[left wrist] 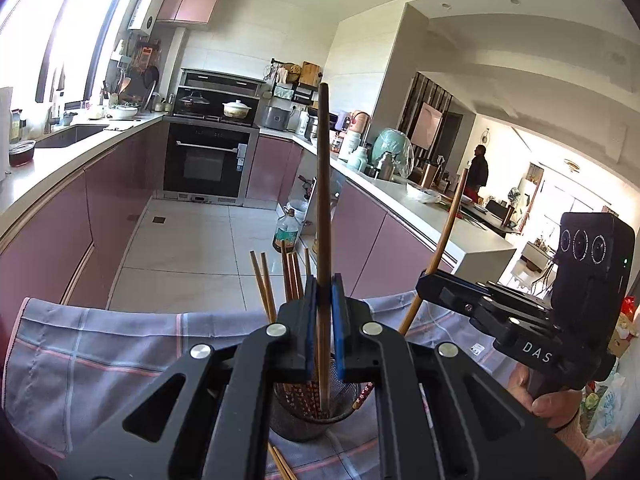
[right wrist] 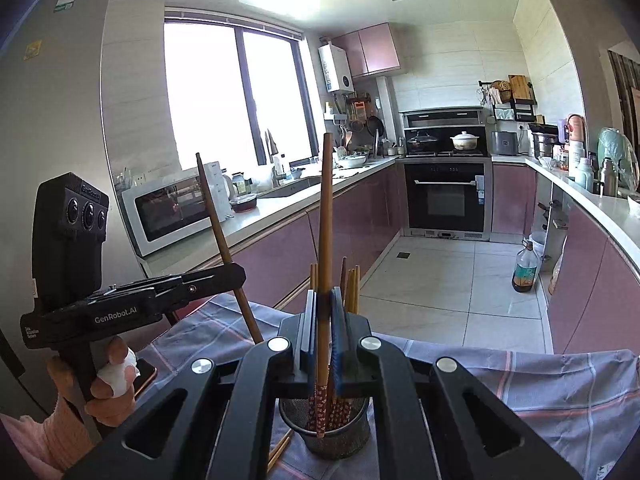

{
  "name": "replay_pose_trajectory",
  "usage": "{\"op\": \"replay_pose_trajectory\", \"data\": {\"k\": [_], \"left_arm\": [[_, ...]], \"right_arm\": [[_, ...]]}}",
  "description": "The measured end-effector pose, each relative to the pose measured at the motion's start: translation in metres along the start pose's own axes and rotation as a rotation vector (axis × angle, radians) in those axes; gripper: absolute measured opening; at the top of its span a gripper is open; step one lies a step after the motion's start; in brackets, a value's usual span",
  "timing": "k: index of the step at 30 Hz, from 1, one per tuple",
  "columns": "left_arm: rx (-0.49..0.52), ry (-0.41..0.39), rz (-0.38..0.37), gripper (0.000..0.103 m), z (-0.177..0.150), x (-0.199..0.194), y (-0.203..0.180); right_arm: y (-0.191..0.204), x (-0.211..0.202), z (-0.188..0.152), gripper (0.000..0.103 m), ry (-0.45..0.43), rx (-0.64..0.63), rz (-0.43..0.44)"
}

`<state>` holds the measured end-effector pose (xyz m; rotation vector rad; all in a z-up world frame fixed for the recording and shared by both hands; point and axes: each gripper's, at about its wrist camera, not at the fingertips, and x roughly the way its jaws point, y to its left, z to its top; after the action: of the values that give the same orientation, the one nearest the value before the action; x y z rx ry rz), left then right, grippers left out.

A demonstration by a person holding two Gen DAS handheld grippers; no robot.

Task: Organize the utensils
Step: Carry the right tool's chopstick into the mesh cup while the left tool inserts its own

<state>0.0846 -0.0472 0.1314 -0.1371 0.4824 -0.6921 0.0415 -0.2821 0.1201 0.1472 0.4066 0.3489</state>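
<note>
Left hand-held gripper point(left wrist: 324, 320): clamped on one dark brown chopstick point(left wrist: 323, 200), upright, lower tip down inside the mesh holder point(left wrist: 304, 420).
Right hand-held gripper point(right wrist: 324, 332): clamped on one lighter chopstick point(right wrist: 325, 220), plain wood above, red flowered pattern at its lower end, tip in the holder.
Mesh holder: dark metal cup on the grey checked cloth point(left wrist: 100, 344), several more chopsticks standing in it.
Loose chopsticks point(left wrist: 282, 464): flat on the cloth, just beside the holder.
</note>
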Motion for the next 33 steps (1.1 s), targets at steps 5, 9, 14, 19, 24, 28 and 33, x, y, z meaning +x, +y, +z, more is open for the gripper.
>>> {"op": "replay_pose_trajectory", "data": {"k": [5,9,14,19,24,28,33], "left_arm": [[0.004,0.03,0.01,0.008,-0.003,0.014,0.003],[0.012,0.056,0.016,0.008,-0.007,0.021,0.004],[0.031,0.09,0.028,0.008,-0.011,0.035,0.005],[0.05,0.141,0.033,0.008,-0.017,0.045,0.005],[0.062,0.194,0.041,0.008,-0.023,0.057,0.01],[0.062,0.23,0.049,0.008,-0.026,0.07,0.012],[0.056,0.259,0.06,0.008,-0.034,0.085,0.018]], "right_arm": [[-0.004,0.006,0.003,0.005,-0.003,0.009,-0.002],[-0.001,0.005,0.001,0.005,-0.004,0.008,0.001],[-0.002,0.015,-0.005,0.005,0.033,0.005,0.0],[-0.004,0.028,-0.014,0.005,0.094,0.001,-0.004],[-0.007,0.042,-0.025,0.005,0.162,0.0,-0.019],[-0.011,0.057,-0.032,0.005,0.225,0.009,-0.035],[-0.016,0.073,-0.039,0.006,0.264,0.025,-0.044]]}}
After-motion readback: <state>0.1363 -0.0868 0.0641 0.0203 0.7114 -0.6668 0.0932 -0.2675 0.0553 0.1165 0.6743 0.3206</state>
